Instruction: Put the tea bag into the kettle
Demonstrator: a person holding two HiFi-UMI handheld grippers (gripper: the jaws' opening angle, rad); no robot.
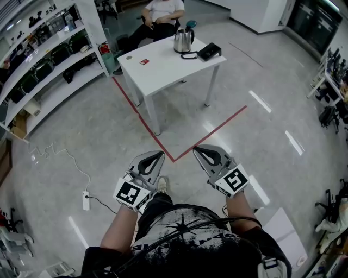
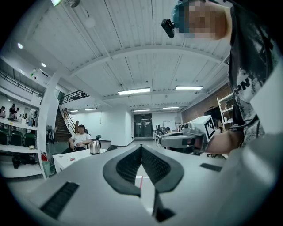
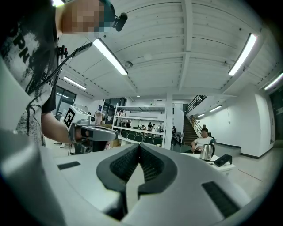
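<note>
1. Tea bag (image 1: 144,62): a small red packet lying flat on the white table (image 1: 163,73), towards its left side. The kettle (image 1: 184,39) stands upright at the table's far edge, apart from the packet, with a black base (image 1: 209,51) just beside it.
2. Table and both items are well apart from the grippers, with open floor (image 1: 109,130) between, and nothing on the table is touched.
3. Left gripper (image 1: 154,160): jaws together at the tips with nothing between them (its own view shows the pads meeting on empty air).
4. Right gripper (image 1: 205,156): jaws fully together and likewise empty.
5. Hard to make out:
   - The tea bag is only a red speck in the left gripper view, and I cannot find it in the right gripper view.
   - I cannot tell whether the kettle lid is up or down.
   - A seated person (image 1: 157,16) behind the table is cut off by the top edge of the head view.
6. Pose: both forearms (image 1: 122,225) reach forward. The grippers are held level and side by side, apart from each other. Their tips angle slightly inward towards the table, with the marker cubes facing up.
</note>
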